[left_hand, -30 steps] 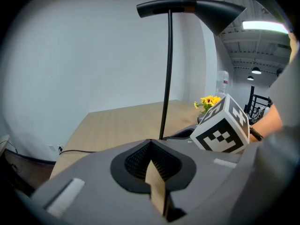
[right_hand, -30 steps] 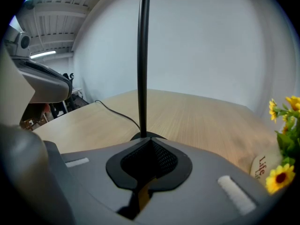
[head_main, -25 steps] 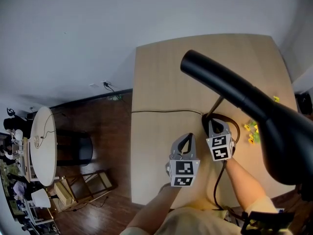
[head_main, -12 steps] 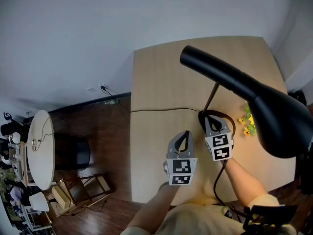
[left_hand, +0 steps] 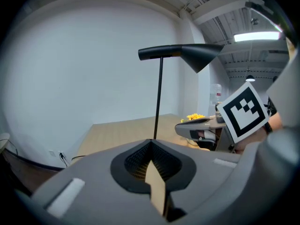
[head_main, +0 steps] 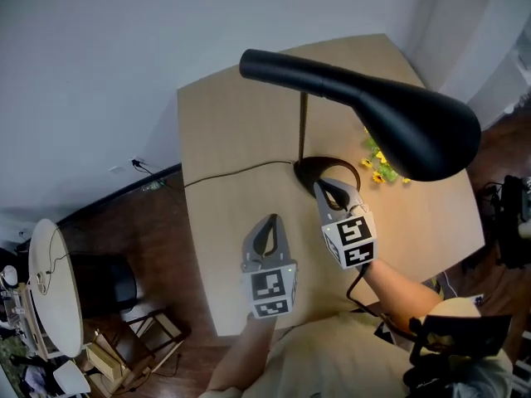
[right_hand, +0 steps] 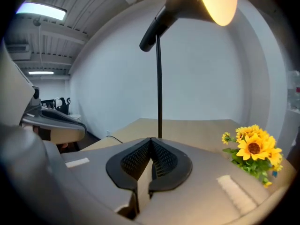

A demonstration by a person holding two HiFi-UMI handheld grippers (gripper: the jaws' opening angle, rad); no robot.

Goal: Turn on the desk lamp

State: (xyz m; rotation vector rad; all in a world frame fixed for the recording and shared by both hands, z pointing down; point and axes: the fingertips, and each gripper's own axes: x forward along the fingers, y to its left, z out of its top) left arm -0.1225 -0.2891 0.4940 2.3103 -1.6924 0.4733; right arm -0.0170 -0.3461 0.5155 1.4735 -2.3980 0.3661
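The black desk lamp stands on the light wood table. Its shade hangs over the right side, the thin pole rises from the round base. In the right gripper view the inside of the shade glows warm. My right gripper is shut, its tip at the near edge of the base, holding nothing. My left gripper is shut and empty, over the table left of the base. From the left gripper view, the lamp is ahead and the right gripper to its right.
The lamp cord runs left from the base and off the table edge. Yellow artificial flowers lie right of the base, under the shade. Below on the dark floor are a round white table and a black stool.
The head camera has swung, so table and lamp now sit further left and turned in view. Both grippers stay shut; the right one remains at the lamp base.
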